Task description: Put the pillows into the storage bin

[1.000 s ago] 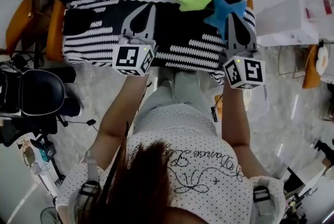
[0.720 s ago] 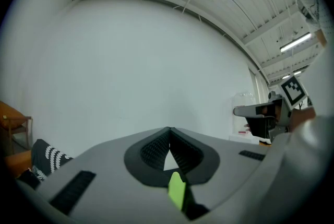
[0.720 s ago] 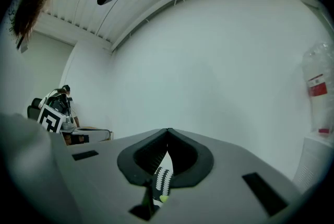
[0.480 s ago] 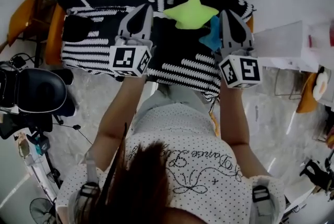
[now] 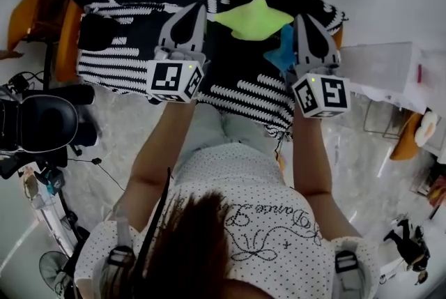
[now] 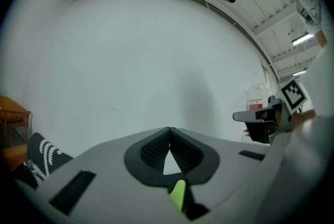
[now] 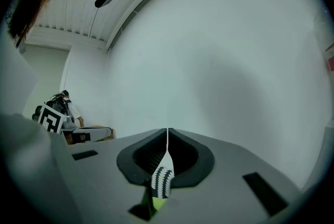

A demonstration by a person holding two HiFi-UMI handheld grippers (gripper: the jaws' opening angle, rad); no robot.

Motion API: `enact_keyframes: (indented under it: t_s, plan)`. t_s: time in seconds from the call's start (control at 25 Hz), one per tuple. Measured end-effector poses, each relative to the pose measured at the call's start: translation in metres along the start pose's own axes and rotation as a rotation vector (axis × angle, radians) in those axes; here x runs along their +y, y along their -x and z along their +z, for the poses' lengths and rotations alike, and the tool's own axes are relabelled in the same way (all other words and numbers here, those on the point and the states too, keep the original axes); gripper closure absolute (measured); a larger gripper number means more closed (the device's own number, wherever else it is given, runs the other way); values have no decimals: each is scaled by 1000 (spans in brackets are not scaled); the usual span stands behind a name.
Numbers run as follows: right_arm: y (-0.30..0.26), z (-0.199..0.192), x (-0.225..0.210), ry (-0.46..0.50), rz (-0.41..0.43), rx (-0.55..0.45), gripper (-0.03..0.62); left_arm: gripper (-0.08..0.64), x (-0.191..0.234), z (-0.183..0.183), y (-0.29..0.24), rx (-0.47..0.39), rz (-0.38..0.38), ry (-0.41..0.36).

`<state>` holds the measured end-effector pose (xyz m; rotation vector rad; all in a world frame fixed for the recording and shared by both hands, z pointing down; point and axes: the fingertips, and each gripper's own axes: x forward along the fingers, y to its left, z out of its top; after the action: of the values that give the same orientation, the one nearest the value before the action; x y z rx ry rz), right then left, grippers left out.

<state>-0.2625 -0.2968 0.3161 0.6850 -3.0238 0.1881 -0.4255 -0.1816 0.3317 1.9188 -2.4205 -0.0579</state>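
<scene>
The left gripper (image 5: 195, 10) and right gripper (image 5: 304, 17), both shut and empty, are best opened wide before the green pillow (image 5: 254, 17) at upper centre, beside the blue pillow (image 5: 281, 54) on the striped sofa (image 5: 139, 60), is clamped by one star arm.

We see a seat with orange sides (image 5: 67, 47) standing on the pale marbled floor (image 5: 118, 130), covered by a black-and-white striped cloth (image 5: 139, 60). On the cloth, a green star pillow (image 5: 254, 17) lies just beside a blue star pillow (image 5: 282, 54).
</scene>
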Motion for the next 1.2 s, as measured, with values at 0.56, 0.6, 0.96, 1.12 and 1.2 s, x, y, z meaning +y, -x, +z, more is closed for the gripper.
enact_keyframes:
  t_s: [0.56,0.6,0.96,1.12,1.2]
  plan:
    - [-96,-105,-40,-56,-78,163,546,557,48,-70,-77,81,-59,48]
    - [-103,-115,-43,-64,-83,178,540,557,54,-78,-81,87,-58,53]
    - [-156,-215,-64,-125,-77,271,475,557,84,-144,-113,153,-45,93]
    - [-178,-248,-58,-114,-81,275,426,557,100,-159,-113,174,-38,101]
    - [-187,-265,-60,-110,-85,292,406,557,104,-167,-115,189,-33,107]
